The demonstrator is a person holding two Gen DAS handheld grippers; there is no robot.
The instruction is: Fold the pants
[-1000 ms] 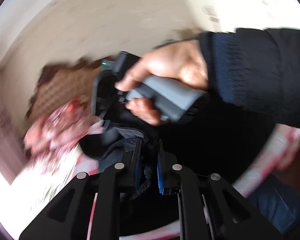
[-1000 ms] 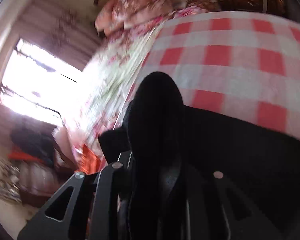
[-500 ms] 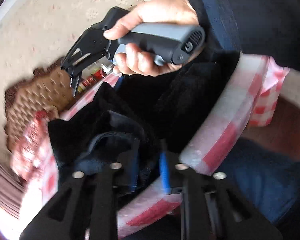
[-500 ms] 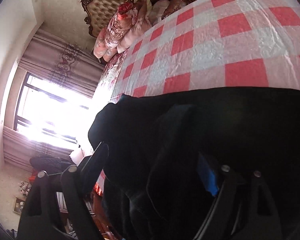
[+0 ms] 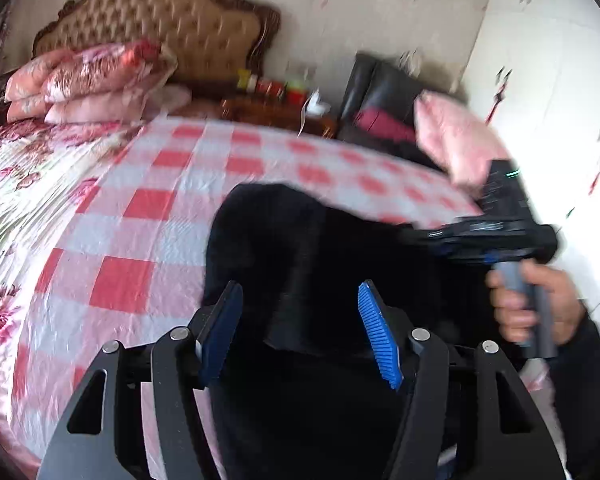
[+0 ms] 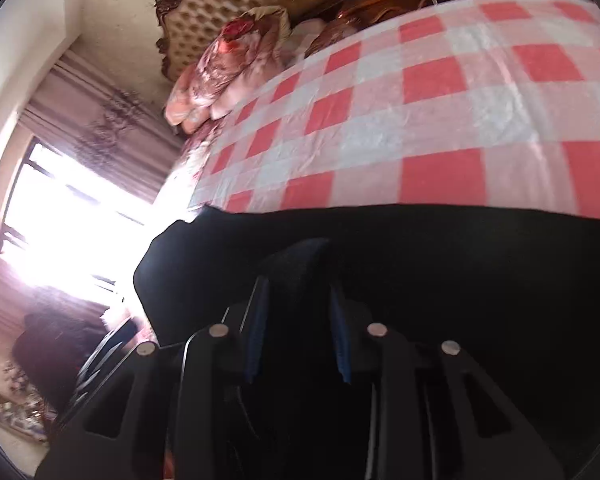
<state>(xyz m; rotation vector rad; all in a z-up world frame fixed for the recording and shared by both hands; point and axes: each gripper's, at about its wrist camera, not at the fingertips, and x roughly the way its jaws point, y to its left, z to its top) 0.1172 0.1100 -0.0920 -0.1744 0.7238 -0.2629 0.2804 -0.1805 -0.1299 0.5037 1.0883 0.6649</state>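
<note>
My left claw [image 5: 298, 330] hangs released; right claw [image 6: 296, 328] pinches the pants [image 5: 300, 248]: soft, floppy, so I'd grip hems.

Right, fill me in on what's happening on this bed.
A person is folding black fabric pants on a red-and-white checked bedspread, with a handheld two-finger gripper in each hand. The left gripper is open above the pants, its blue pads apart and gripping nothing. The right gripper has a raised fold of the dark cloth between its pads; whether it is clamped is hard to tell. The pants lie in a rumpled heap near the bed's edge, so the folding isn't finished.
</note>
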